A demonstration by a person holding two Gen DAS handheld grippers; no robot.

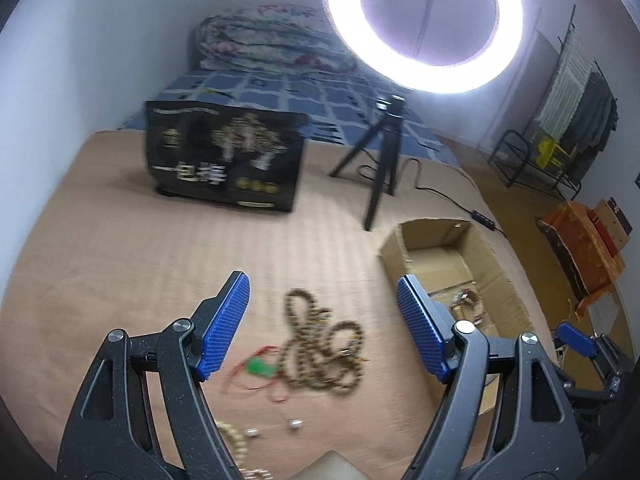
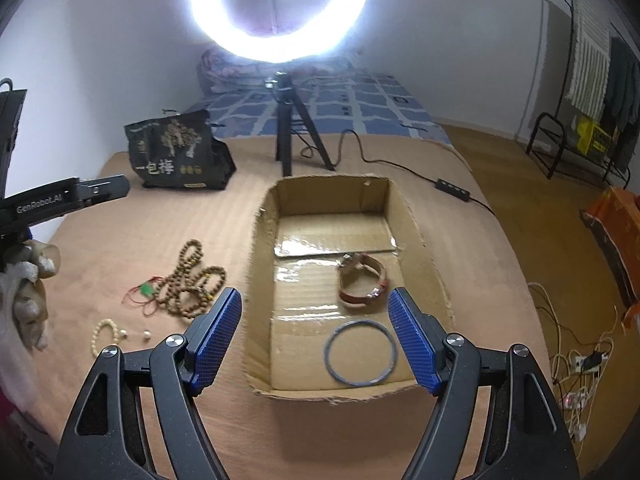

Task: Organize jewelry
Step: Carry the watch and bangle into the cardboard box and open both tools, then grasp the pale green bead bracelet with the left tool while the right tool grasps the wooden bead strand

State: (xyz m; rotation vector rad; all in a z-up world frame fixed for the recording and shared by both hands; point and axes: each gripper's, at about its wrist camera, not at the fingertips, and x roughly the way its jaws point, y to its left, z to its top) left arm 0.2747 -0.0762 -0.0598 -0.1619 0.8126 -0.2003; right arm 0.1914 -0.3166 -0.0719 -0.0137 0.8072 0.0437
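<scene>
We take the cardboard box [image 2: 420,240] as our landmark; it lies open-topped on the tan bed cover [image 2: 120,208]. Inside it, toward the right wall, lies a brown leather strap bracelet [image 2: 362,280], and nearer the front wall a thin grey bangle [image 2: 360,354] lies flat on the box floor.

Our right gripper [image 2: 316,340] hangs over the front of the box with its blue pads spread wide and nothing between them. Our left gripper [image 1: 324,328] is left of the box, also spread wide and empty, above the tangled brown bead necklace [image 1: 324,348]. Touching that tangle on its far side from the box lies a green charm on red cord [image 1: 260,368]. Further from the box and nearer us lie a pale bead bracelet [image 2: 105,332] and two small silvery pieces [image 2: 136,335].

Beyond the box, to its left, stands a black bag [image 2: 178,156] printed with a gold tree and the characters "一包梅"; the smaller writing is too blurred to read. Straight behind the box stands a black tripod [image 2: 292,136] carrying a lit ring light [image 2: 280,8]. In the right wrist view, the body of the left gripper reads "GenRobot.AI".
</scene>
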